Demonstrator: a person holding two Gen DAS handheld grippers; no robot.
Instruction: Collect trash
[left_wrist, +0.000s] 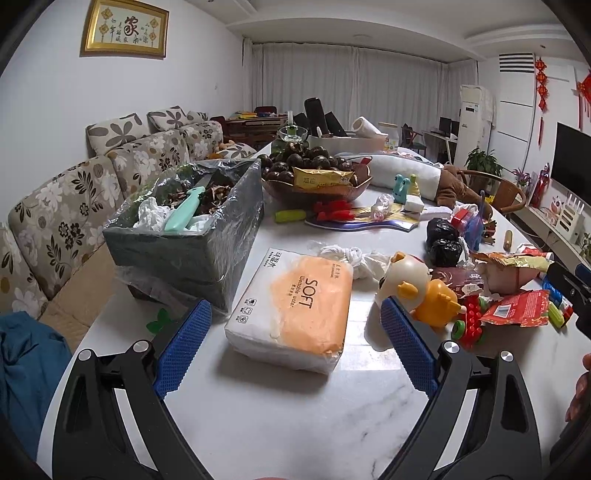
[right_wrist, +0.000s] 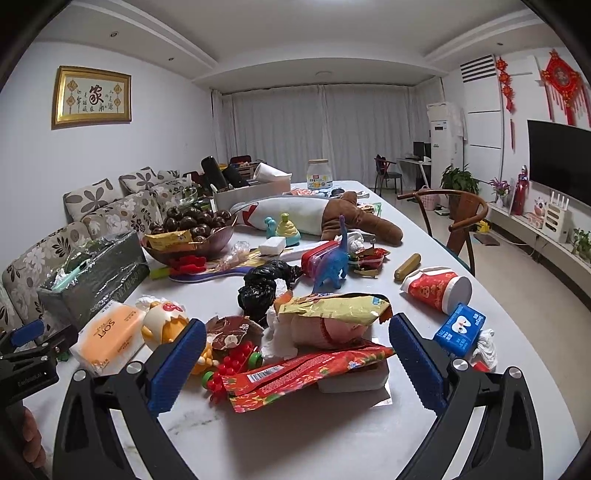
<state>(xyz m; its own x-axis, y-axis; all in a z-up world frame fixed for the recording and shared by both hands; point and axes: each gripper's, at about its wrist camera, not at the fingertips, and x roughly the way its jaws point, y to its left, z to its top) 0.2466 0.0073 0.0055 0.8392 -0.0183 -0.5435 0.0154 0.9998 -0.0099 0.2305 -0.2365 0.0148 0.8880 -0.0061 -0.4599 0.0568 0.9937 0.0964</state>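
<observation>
Marble table (left_wrist: 280, 413), littered; curtained lounge.

Home living room, apparently: floral fabric sofa (left_wrist: 110, 173), wall-mounted black television (right_wrist: 559, 158), gold-framed calligraphy picture (right_wrist: 92, 96), white curtains (right_wrist: 314, 129).

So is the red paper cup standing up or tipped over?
Tipped over: the red paper cup lies on its side on the table.

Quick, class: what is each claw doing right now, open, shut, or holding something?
Left claw: open, holding nothing, above the tissue pack.
Right claw: open, holding nothing, above the red wrapper.
</observation>
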